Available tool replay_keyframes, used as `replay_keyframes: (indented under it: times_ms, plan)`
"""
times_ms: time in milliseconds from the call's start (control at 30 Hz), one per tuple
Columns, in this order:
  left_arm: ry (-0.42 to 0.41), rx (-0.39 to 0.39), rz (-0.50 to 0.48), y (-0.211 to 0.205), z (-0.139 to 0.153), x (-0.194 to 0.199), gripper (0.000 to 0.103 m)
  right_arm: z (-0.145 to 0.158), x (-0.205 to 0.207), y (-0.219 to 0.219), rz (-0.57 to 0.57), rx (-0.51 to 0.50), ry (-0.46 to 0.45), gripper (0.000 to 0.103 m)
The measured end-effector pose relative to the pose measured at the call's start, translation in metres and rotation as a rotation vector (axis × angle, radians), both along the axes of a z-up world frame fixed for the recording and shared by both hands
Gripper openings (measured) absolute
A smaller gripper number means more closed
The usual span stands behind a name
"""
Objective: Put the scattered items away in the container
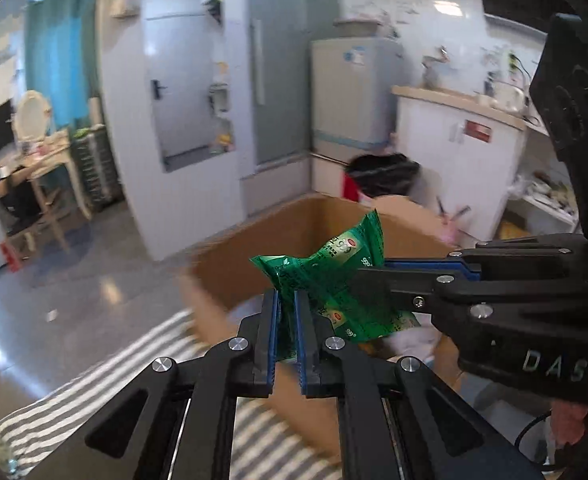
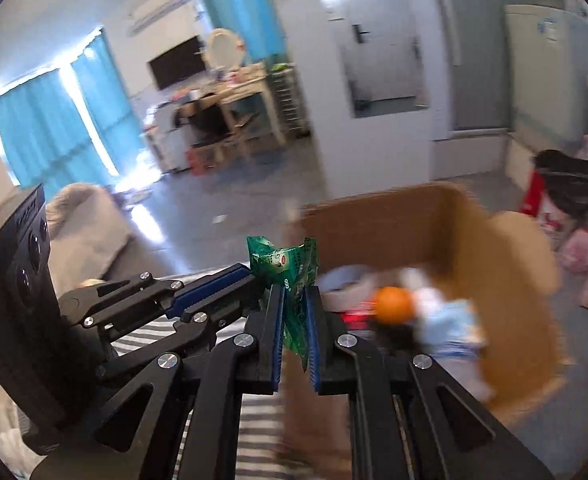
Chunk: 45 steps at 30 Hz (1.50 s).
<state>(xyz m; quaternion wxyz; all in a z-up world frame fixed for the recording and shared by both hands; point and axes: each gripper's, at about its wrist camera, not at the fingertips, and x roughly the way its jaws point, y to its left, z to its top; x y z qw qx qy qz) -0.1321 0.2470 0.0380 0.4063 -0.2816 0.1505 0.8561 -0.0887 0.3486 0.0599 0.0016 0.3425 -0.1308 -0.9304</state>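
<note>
Green packet (image 1: 326,276) clamped in both my hand-held grippers, left (image 1: 287,308) and right (image 2: 297,304), above the box (image 2: 506,248); an orange (image 2: 394,305) and others already inside, packet not yet dropped.

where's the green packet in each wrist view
Left wrist view: green packet at lower centre, clamped in the left gripper, with the right gripper gripping it from the right.
Right wrist view: low at centre, in the right gripper, left gripper reaching in from the left.
Shared landmark: cardboard box behind it.
</note>
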Motion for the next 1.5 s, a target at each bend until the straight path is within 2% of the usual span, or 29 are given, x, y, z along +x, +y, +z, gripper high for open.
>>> replay_keyframes:
  times_ms: [100,167,267,300,333,367,400,433,500,633,800,967,1267,1500]
  plan:
    - [-0.037,-0.036,-0.017,0.036,-0.015,0.003,0.007,-0.014,0.002,0.028,-0.056,0.039,-0.033,0.009]
    - [-0.057,-0.086,-0.022,0.056,-0.028,0.004,0.007,-0.028,-0.003,0.044,-0.065,0.019,-0.074,0.01]
    - [-0.075,-0.146,0.014,0.068,-0.04,0.008,0.011,-0.04,-0.005,0.059,-0.066,0.023,-0.118,0.011]
    - [-0.081,-0.159,0.039,0.069,-0.042,0.01,0.02,-0.042,-0.006,0.061,-0.066,0.028,-0.126,0.014]
    - [-0.087,-0.173,0.075,0.067,-0.043,0.011,0.044,-0.042,-0.007,0.062,-0.067,0.032,-0.133,0.036]
    - [-0.086,-0.194,0.134,0.065,-0.042,0.011,0.062,-0.04,-0.007,0.065,-0.071,0.039,-0.139,0.074]
    - [-0.081,-0.208,0.195,0.062,-0.04,0.012,0.096,-0.038,-0.006,0.066,-0.077,0.046,-0.136,0.086]
    - [-0.061,-0.2,0.267,0.056,-0.036,0.015,0.103,-0.034,-0.005,0.067,-0.076,0.051,-0.12,0.092]
    - [-0.019,-0.171,0.356,0.041,-0.026,0.019,0.103,-0.027,0.0,0.068,-0.049,0.048,-0.089,0.092]
    - [0.026,-0.187,0.487,0.018,-0.007,0.023,0.103,-0.011,0.01,0.064,0.004,0.083,-0.069,0.092]
    - [-0.05,-0.126,0.618,-0.014,0.005,0.025,0.103,0.004,0.014,0.047,0.082,0.142,-0.08,0.092]
    - [-0.093,-0.117,0.676,-0.03,-0.002,0.028,0.103,0.001,0.015,0.032,0.131,0.167,-0.096,0.093]
    - [-0.134,-0.064,0.811,-0.062,-0.007,0.031,0.103,-0.001,0.022,0.033,0.132,0.209,-0.1,0.094]
    - [-0.132,-0.049,0.823,-0.067,-0.004,0.031,0.103,-0.009,0.019,0.027,0.15,0.234,-0.122,0.094]
